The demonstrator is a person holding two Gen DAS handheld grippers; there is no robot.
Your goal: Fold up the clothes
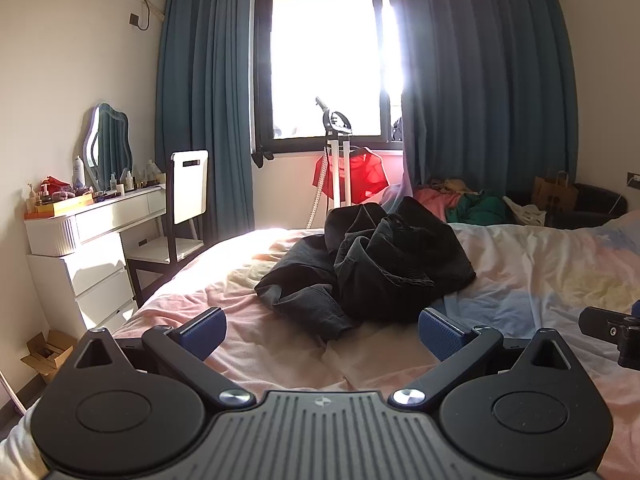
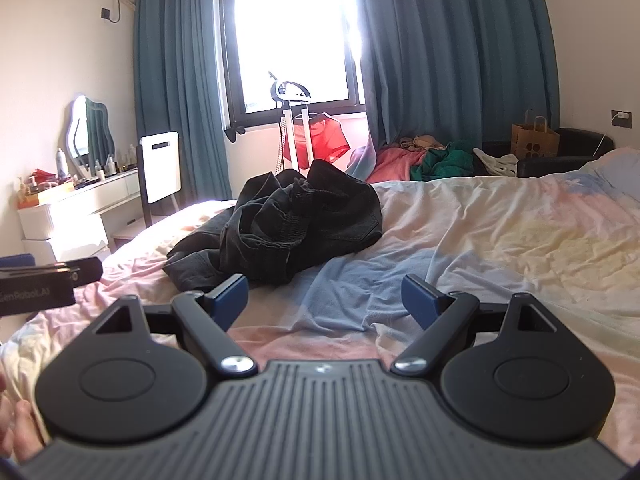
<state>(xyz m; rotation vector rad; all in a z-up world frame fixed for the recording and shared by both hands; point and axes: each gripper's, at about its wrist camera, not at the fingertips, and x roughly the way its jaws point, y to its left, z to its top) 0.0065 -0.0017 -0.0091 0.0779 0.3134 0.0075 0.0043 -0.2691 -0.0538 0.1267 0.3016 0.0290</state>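
A crumpled black garment [image 1: 372, 264] lies in a heap on the bed's pastel sheet [image 1: 540, 280], just ahead of both grippers. It also shows in the right wrist view [image 2: 288, 220]. My left gripper [image 1: 322, 334] is open and empty, its blue pads just short of the garment's near edge. My right gripper [image 2: 324, 298] is open and empty over the sheet [image 2: 500, 248], with the garment ahead and to the left. The right gripper's body shows at the left wrist view's right edge [image 1: 612, 332]; the left gripper's body shows at the right wrist view's left edge [image 2: 44, 284].
A white dressing table [image 1: 96, 224] with bottles and a mirror stands at the left, a chair [image 1: 184, 208] beside it. A garment steamer stand [image 1: 338, 152] with a red garment is by the window. Coloured clothes [image 1: 468, 204] and a paper bag [image 1: 556, 192] lie beyond the bed.
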